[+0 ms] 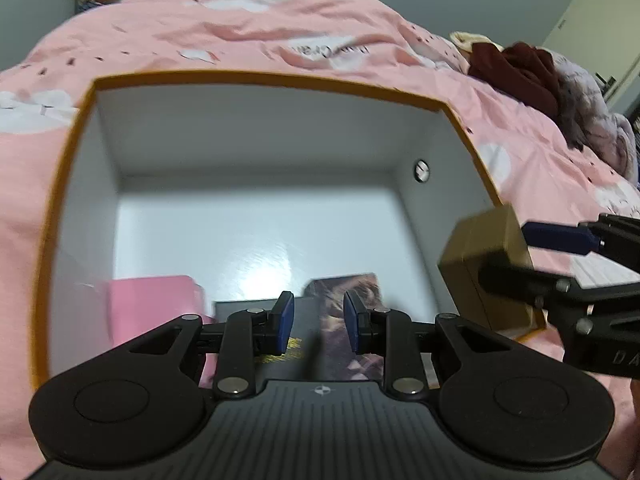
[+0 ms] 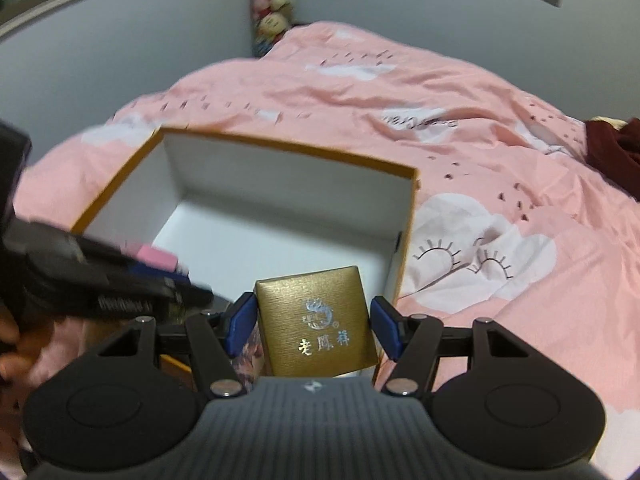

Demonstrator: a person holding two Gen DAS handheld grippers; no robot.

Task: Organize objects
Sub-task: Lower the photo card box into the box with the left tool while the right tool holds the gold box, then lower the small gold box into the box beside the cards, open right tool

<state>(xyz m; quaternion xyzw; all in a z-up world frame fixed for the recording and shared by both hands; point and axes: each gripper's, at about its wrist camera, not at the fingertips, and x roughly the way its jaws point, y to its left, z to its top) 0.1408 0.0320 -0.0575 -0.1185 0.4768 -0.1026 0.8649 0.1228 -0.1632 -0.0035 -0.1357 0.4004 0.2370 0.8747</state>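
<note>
A big open box [image 1: 256, 80] with an orange rim and white inside lies on the pink bed; it also shows in the right wrist view [image 2: 288, 148]. Inside, at its near end, lie a pink box [image 1: 152, 308], a black box with gold print [image 1: 300, 320] and a patterned card box [image 1: 356, 292]. My left gripper [image 1: 319, 322] is open and empty just above them. My right gripper [image 2: 314, 326] is shut on a small gold box [image 2: 316, 320], held over the big box's near right corner; the gold box also shows in the left wrist view [image 1: 488, 264].
Pink bedding with white clouds [image 2: 460, 240] surrounds the big box. A heap of dark red and grey clothes [image 1: 532, 76] lies at the far right of the bed. A stuffed-toy column [image 2: 272, 4] stands by the grey wall.
</note>
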